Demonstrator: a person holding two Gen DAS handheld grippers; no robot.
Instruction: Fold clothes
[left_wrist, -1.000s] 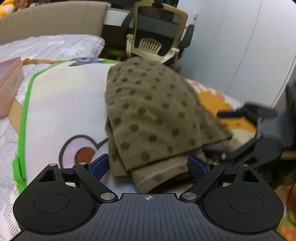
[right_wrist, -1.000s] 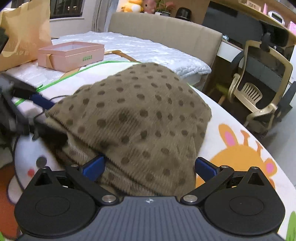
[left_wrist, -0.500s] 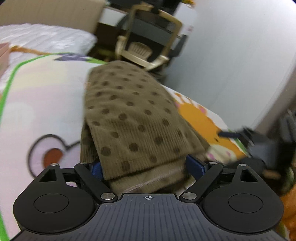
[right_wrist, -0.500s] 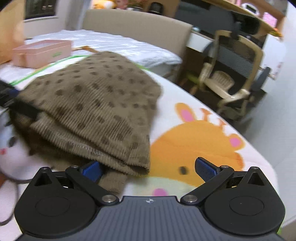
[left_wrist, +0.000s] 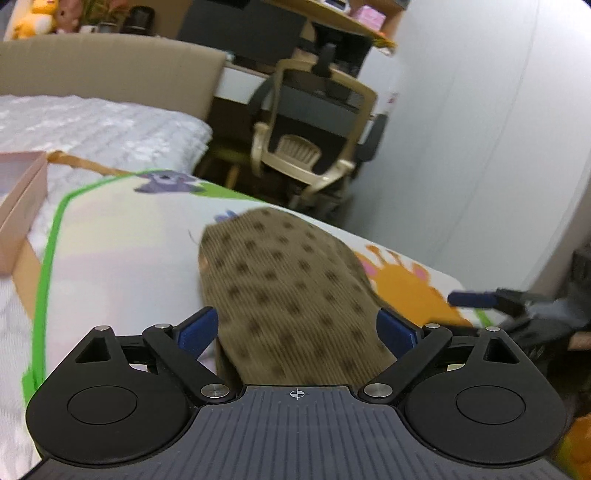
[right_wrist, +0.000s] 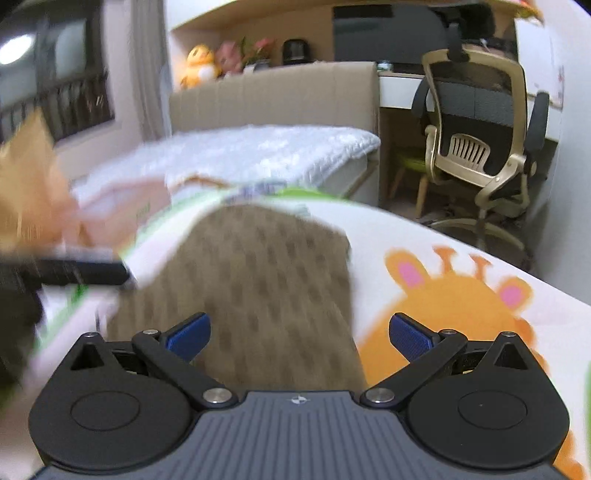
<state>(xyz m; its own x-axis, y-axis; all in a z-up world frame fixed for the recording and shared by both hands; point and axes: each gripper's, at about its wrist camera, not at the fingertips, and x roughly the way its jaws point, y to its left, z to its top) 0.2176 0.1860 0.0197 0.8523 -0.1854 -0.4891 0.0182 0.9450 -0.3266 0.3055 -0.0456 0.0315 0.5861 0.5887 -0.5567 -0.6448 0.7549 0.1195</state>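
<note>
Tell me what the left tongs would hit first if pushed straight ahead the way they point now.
Most likely the brown dotted garment: it lies between the open fingers of the left tongs and stretches forward on the cartoon blanket. Motion blur hides whether they already touch it.

Both cams ride low over the cartoon mat (left_wrist: 122, 236), each looking out past its own gripper fingers. The left wrist view faces along the folded brown polka-dot garment (left_wrist: 288, 295) toward the beige office chair (left_wrist: 314, 147), sitting really close to the cloth. The right wrist view (right_wrist: 266, 280) aims at that same chair (right_wrist: 476, 147) from further right. Shared bits: garment, chair, headboard (left_wrist: 110, 70), orange giraffe print (right_wrist: 461, 306). Right view's pretty blurry.
</note>
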